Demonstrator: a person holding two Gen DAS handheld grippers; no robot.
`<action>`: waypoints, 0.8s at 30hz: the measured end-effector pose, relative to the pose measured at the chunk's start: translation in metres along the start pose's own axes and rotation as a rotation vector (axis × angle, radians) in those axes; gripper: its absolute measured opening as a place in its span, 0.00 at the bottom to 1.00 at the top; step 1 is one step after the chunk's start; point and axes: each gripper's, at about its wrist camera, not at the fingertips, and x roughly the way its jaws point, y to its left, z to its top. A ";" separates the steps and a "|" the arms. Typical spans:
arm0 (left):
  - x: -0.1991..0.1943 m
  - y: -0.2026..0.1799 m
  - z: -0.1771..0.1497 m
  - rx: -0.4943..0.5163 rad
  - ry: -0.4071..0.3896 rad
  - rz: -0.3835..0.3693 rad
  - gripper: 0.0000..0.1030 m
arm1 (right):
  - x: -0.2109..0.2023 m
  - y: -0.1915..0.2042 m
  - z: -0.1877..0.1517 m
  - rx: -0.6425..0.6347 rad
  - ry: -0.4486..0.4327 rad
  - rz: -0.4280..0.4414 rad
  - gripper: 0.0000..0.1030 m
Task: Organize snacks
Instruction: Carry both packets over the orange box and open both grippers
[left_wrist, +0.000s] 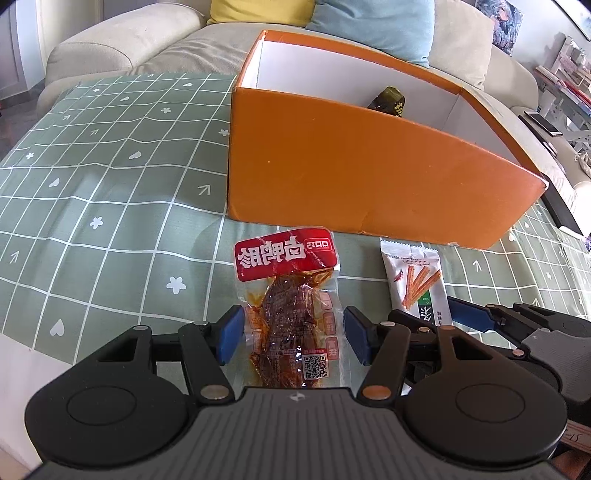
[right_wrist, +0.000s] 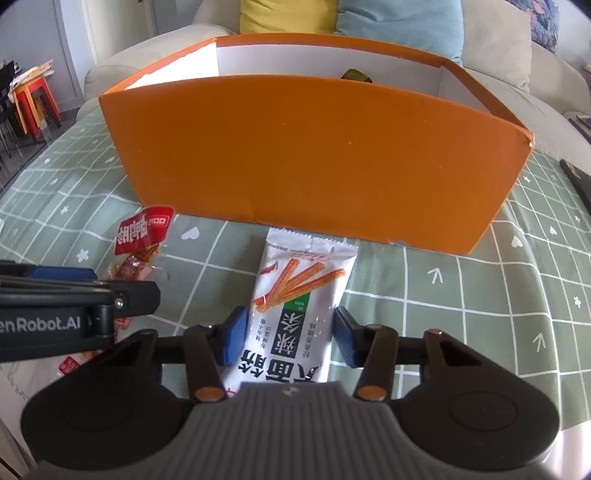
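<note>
A clear snack pack with a red label (left_wrist: 288, 306) lies on the green checked tablecloth in front of an orange box (left_wrist: 369, 177). My left gripper (left_wrist: 293, 334) is open, its blue pads on either side of this pack. A white spicy-stick packet (right_wrist: 299, 306) lies to its right, and my right gripper (right_wrist: 290, 334) is open around it, pads close to its edges. The red-label pack (right_wrist: 142, 236) and the left gripper also show at the left of the right wrist view. A dark green snack (left_wrist: 388, 101) sits inside the box.
The orange box (right_wrist: 314, 162) stands open-topped just behind both packets. A beige sofa with yellow and blue cushions (left_wrist: 369, 18) is behind the table. A dark flat object (right_wrist: 578, 181) lies at the table's right edge. Coloured stools (right_wrist: 33, 99) stand far left.
</note>
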 end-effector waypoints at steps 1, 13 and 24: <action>-0.001 -0.001 -0.001 0.004 0.000 0.002 0.65 | 0.000 0.002 0.000 -0.013 0.002 -0.004 0.46; -0.012 -0.014 -0.009 0.053 -0.006 0.003 0.65 | -0.026 -0.010 -0.010 -0.025 -0.011 0.013 0.44; -0.040 -0.031 -0.008 0.064 -0.020 -0.019 0.65 | -0.064 -0.020 -0.012 -0.014 -0.044 0.063 0.44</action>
